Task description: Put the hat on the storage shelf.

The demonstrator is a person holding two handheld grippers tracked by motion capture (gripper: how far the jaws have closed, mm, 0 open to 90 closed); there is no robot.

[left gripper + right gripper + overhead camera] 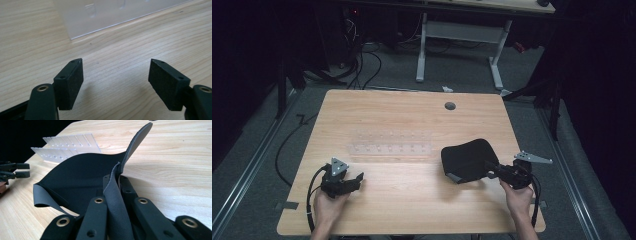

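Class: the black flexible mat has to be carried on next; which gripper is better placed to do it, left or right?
Right. The right gripper is shut on the black mat's edge, partly lifting it. The left gripper stands open over bare table, well apart.

Both grippers are matte black. The left gripper carries a grey three-cornered plate on top, and a black cable loops off beside the hand. Its pads are rough, dark foam blocks with small screw holes, on arms with brass-ringed eyelets. The right gripper has the same plate and brass eyelets.
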